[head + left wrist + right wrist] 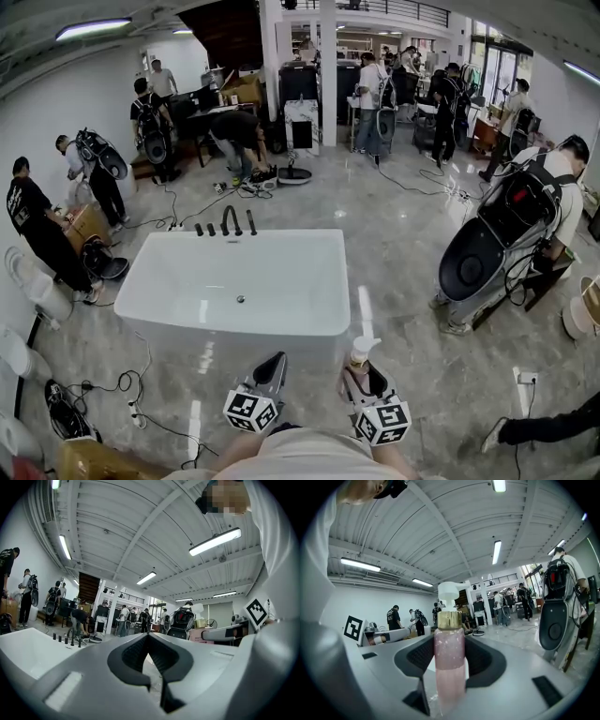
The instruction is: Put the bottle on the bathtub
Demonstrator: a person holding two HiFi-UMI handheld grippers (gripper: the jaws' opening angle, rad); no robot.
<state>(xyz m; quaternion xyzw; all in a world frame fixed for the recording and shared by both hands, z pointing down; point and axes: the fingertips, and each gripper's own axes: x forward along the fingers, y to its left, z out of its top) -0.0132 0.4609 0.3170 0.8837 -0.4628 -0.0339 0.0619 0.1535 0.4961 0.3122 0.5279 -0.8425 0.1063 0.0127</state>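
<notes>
Marble floor (394,244) with bathtub (225,339) at centre. Right gripper (364,375) pinches the upright pink bottle (450,667) just beside the tub's near right corner. Left gripper (148,635): jaws pressed together, empty.

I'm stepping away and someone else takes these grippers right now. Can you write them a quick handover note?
Left gripper: jaws together, nothing in them.
Right gripper: jaws closed on the pink pump bottle, which is upright.
Bathtub: white, straight ahead. The bottle is short of its near rim, towards the right corner.
Done: bottle is in the grip.
Left: bring it over the rim, probably at that corner, set it on the bathtub, then open the jaws.
</notes>
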